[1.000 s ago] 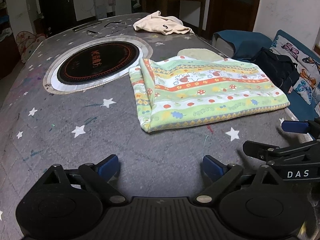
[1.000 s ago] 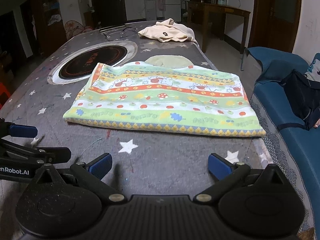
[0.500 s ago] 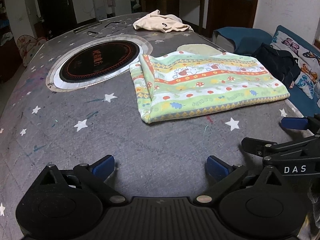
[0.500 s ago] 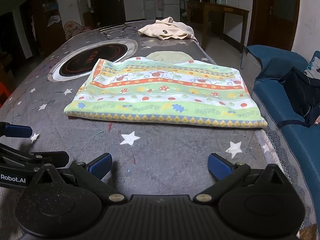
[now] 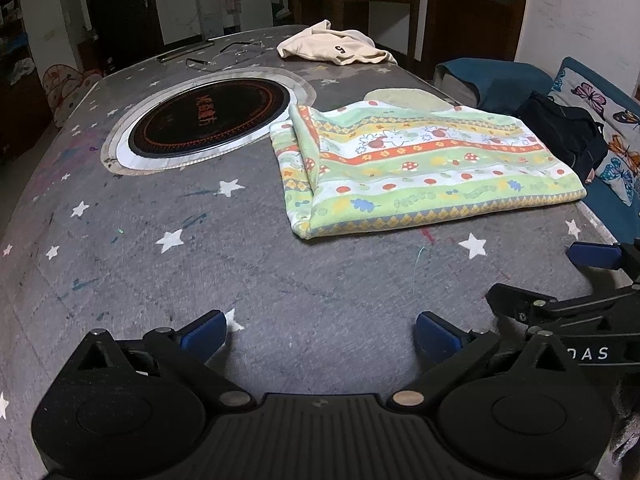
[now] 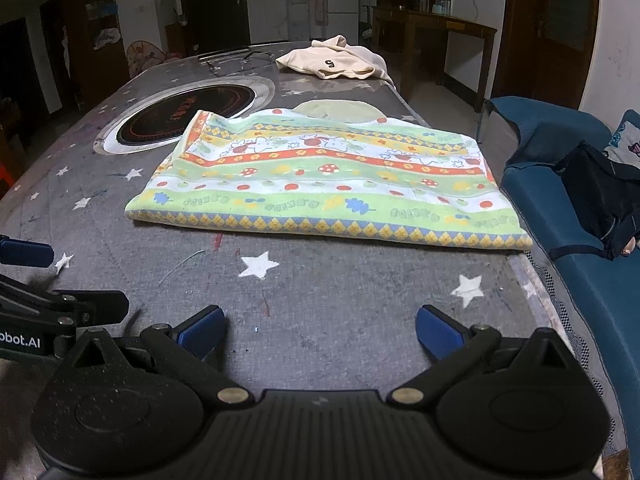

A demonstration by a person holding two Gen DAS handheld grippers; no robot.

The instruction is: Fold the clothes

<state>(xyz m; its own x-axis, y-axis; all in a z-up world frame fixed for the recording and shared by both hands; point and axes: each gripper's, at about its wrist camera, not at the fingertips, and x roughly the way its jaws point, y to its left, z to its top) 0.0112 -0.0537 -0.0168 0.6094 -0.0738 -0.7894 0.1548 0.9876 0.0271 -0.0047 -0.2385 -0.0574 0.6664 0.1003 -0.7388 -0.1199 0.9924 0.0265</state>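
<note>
A folded striped cloth (image 5: 420, 176) (image 6: 328, 184) with a mushroom and leaf print lies flat on the grey star-print table cover (image 5: 280, 280). A cream garment (image 5: 336, 48) (image 6: 332, 62) marked with a "5" lies crumpled at the far end. My left gripper (image 5: 320, 332) hovers over bare cover short of the cloth's near left corner; its jaws are opening and hold nothing. My right gripper (image 6: 320, 330) is open and empty, a little short of the cloth's near edge. The two grippers sit side by side.
A round black cooktop (image 5: 208, 120) (image 6: 184, 114) is set into the table left of the cloth. A pale green round piece (image 6: 340, 110) peeks out behind the cloth. A blue sofa (image 6: 580, 240) with a black bag (image 6: 600, 188) runs along the table's right edge.
The left gripper's jaws have spread slightly wider. Both views have shifted only a little, and the folded cloth lies as before.
</note>
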